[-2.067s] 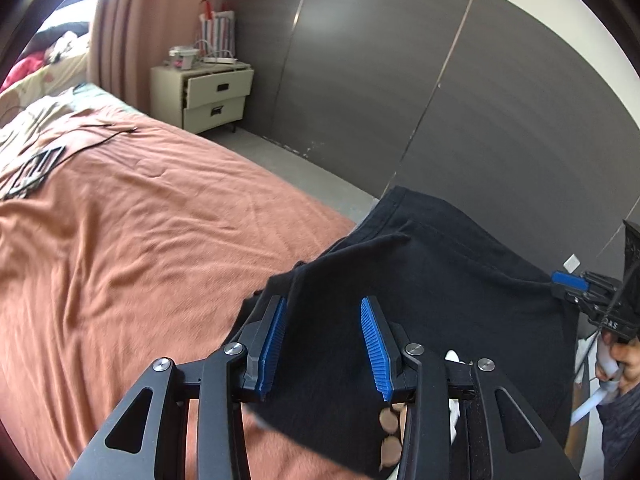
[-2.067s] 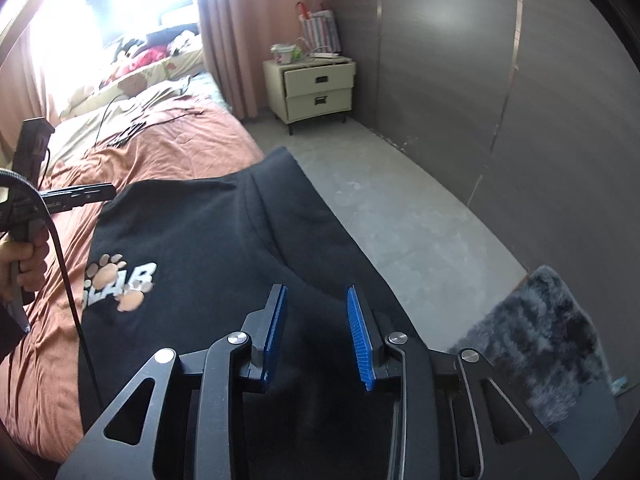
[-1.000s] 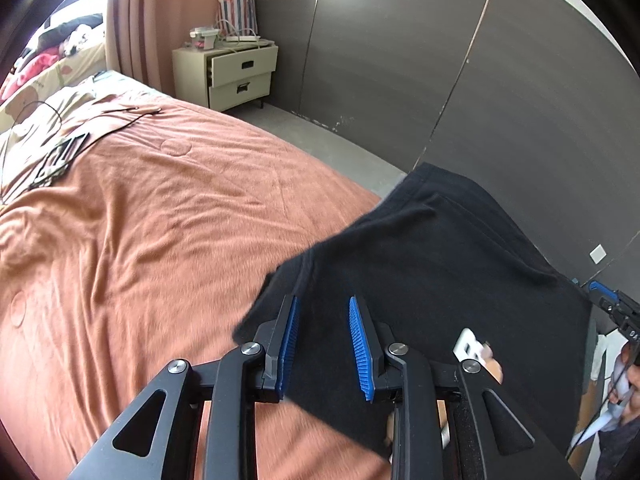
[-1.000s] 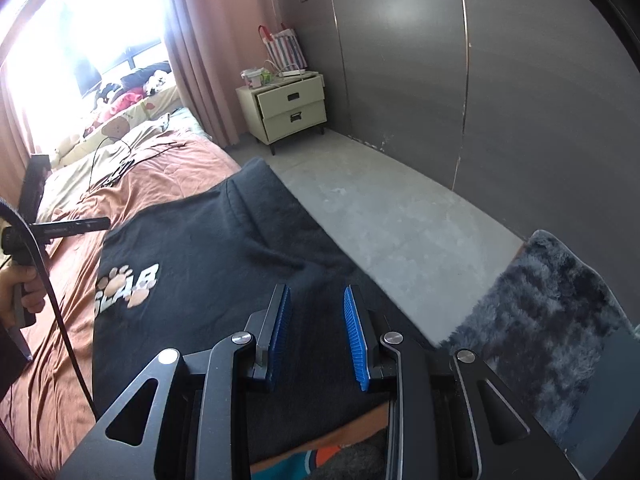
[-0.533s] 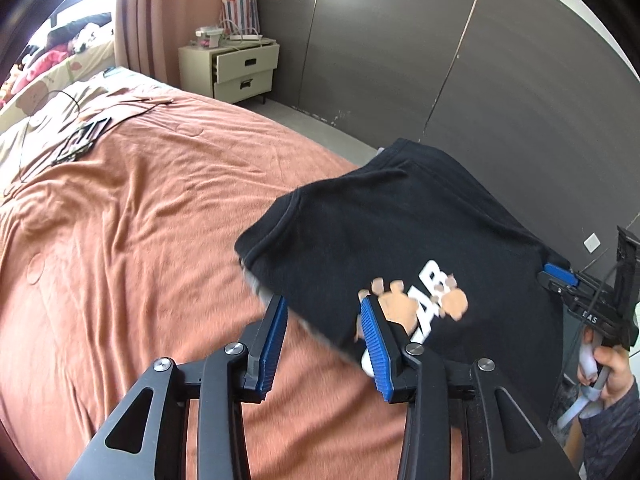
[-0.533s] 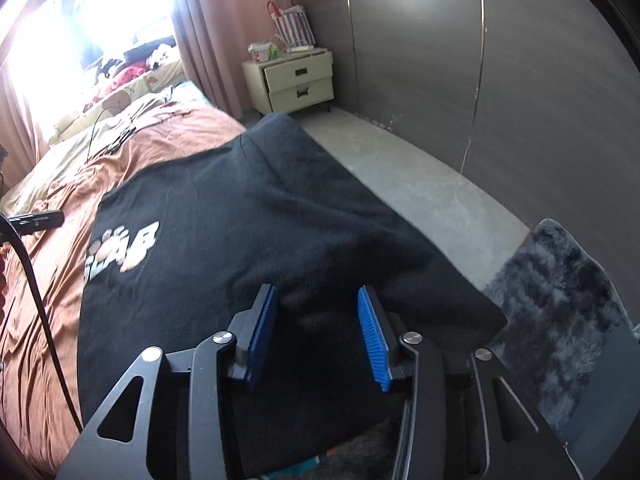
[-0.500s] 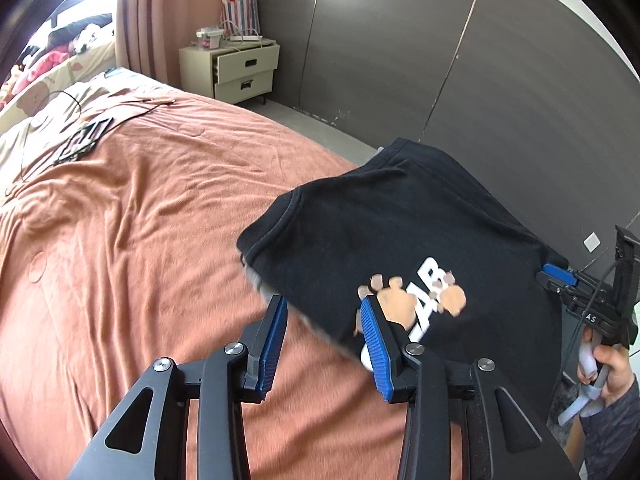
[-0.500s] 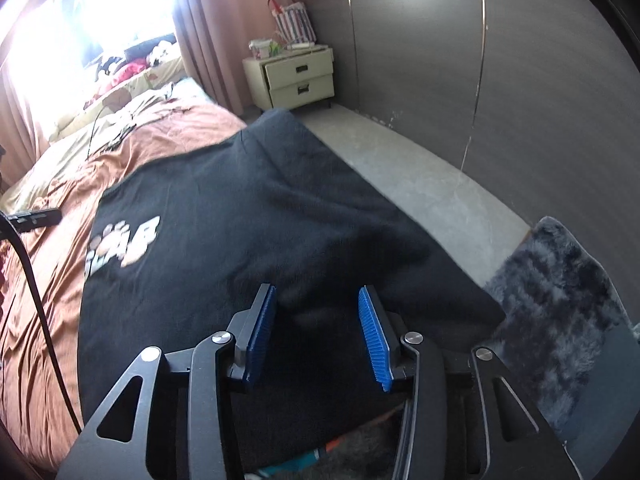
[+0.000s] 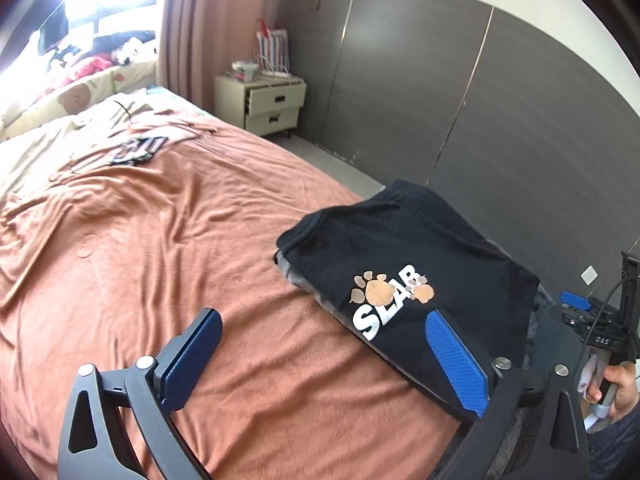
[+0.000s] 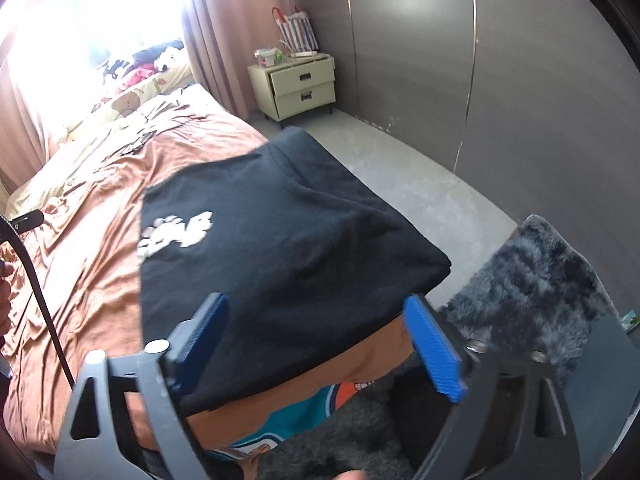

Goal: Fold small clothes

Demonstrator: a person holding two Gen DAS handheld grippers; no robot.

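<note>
While both the left gripper and right gripper are spread wide and empty, the folded black printed T-shirt, seemingly slightly uneven, is best squared at the rust-orange bedspread's edge.

Black T-shirt: folded, flat on the bed's edge, centre-right of left wrist frame; print up — white "SLAB" lettering, orange paw marks. Grey layer shows under left edge.

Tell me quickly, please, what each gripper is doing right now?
Left gripper: open, holding nothing, over the orange bedsheet.
Right gripper: open, holding nothing, above the folded black printed T-shirt.
</note>
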